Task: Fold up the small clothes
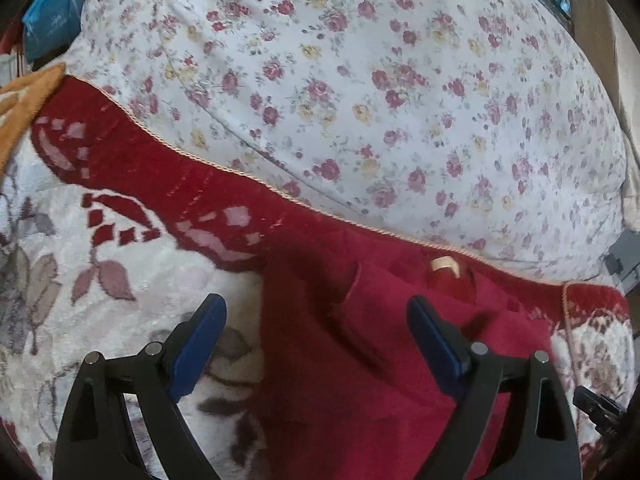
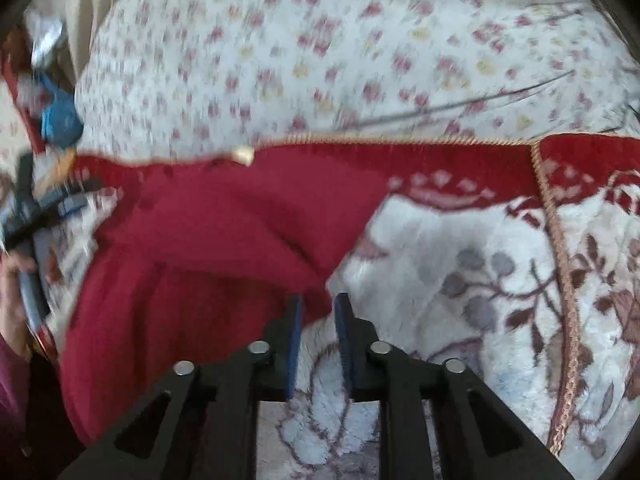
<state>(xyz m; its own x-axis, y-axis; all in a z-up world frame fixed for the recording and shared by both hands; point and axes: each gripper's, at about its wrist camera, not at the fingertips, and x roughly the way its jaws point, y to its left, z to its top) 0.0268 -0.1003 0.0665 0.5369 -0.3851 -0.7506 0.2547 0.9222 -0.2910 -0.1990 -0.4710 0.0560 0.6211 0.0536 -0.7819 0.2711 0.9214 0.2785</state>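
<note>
I see a small garment (image 1: 360,360) lying spread on a blanket (image 1: 120,280), its tag (image 1: 443,265) at the far end near the blanket's corded edge. Beyond that edge lies a quilt (image 1: 360,80). My left gripper (image 1: 316,316) hangs over the garment's left side, one finger over the blanket, the other over the cloth. My right gripper (image 2: 319,308) sits at the garment's right corner, nothing between its fingers. At the far left lies a bag (image 1: 50,16).
</note>
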